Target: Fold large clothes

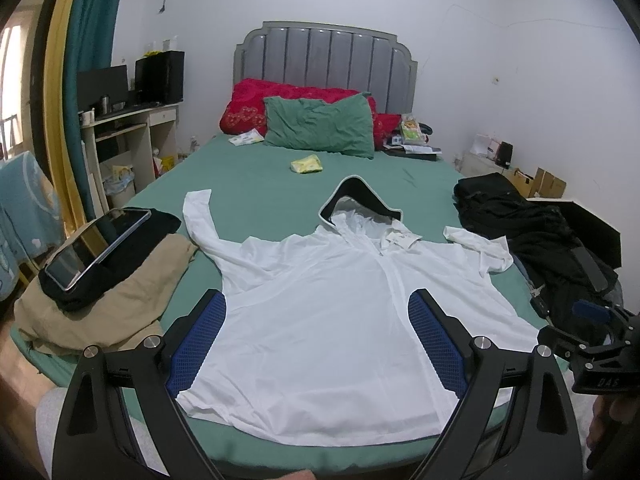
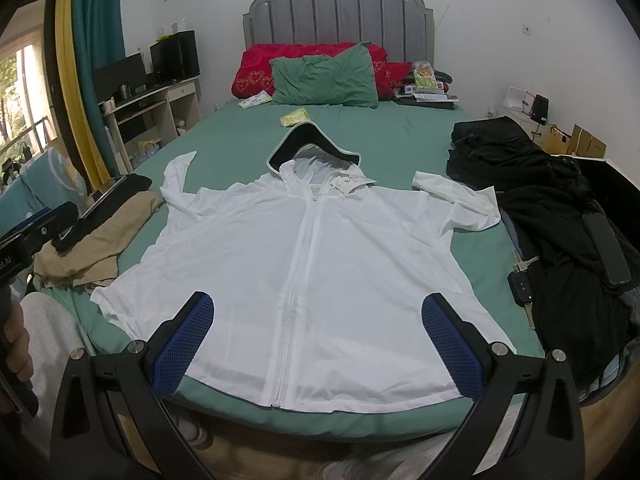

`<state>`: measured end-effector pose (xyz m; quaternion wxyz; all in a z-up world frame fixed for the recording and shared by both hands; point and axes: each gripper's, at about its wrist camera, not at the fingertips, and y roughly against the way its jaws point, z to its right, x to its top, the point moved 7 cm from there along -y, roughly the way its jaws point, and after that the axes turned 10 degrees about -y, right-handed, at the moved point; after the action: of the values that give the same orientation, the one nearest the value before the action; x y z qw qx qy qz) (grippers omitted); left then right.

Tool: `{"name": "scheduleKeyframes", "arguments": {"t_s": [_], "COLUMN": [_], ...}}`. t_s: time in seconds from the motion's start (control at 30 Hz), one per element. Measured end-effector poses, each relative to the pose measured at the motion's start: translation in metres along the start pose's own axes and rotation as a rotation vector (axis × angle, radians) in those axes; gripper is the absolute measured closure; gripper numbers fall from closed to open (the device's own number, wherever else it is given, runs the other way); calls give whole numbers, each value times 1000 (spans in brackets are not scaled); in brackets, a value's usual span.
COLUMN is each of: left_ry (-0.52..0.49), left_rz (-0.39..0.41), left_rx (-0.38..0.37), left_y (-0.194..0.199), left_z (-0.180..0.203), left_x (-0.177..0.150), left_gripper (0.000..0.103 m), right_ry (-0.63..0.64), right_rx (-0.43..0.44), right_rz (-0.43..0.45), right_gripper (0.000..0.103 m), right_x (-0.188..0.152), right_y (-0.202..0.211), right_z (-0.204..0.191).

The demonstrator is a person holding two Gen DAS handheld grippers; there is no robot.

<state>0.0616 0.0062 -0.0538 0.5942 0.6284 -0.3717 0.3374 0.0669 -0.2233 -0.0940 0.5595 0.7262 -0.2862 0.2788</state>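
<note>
2 grippers hang above the foot of the bed (image 2: 248,136), each spread wide and holding nothing: the left gripper (image 1: 318,344) frames the left half of the white hooded jacket (image 1: 340,300), and the right gripper (image 2: 318,340) frames its zipped front near the hem. That jacket is the landmark for everything else. It lies face up and flat on the green sheet, hem toward the foot edge, zipper (image 2: 298,280) running up its middle, hood (image 2: 316,148) pointing toward the headboard. Both sleeves are spread outward, the left sleeve (image 1: 200,216) reaching up and away from the body, the right sleeve (image 2: 460,200) bent back on itself beside the shoulder. To the left of the jacket sits a heap of tan cloth (image 1: 108,312) with a dark garment and a tablet (image 1: 96,248) on top; to its right lies a pile of black clothes (image 2: 540,208) with a car key (image 2: 520,284) just beside it. Beyond the hood, a small yellow packet (image 2: 294,117) rests on the sheet, and farther still a green pillow (image 2: 324,80) leans on a red quilt (image 2: 256,68) below the grey headboard (image 2: 340,8). As for progress, I judge the task at its start: the jacket is spread and smoothed, but 0 folds show. Sleeves, sides and the hem-to-hood fold all remain.
</note>
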Motion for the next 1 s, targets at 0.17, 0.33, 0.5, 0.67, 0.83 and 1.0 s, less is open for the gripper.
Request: {"name": "scheduleKeyframes", "arguments": {"t_s": [0.17,0.33,0.5,0.67,0.83,1.0], "left_ry": [10,2,-4,-1,-9,-8], "left_rz": [-4,-16,-22,-20,-31,-51], "left_rx": [-16,-24,-14,-17,-4,-35], "left_y": [2,2,2,2,-1,-15], "left_z": [1,5,4,6,6,8], "left_x": [3,6,7,9,10,12], "left_gripper": [9,9,9,9,9,9], "right_ry": [0,0,-2,-2,2,9], "right_rx": [-2,-1,1,-1,0,0], "right_rz": [-2,-3,-2,-5,-13,-36], "right_gripper": [0,0,0,0,0,0], "right_x": [0,1,1,0,-1,-1], "right_y": [0,0,0,0,-4,-20], "right_z": [0,0,0,-1,-3,2]}}
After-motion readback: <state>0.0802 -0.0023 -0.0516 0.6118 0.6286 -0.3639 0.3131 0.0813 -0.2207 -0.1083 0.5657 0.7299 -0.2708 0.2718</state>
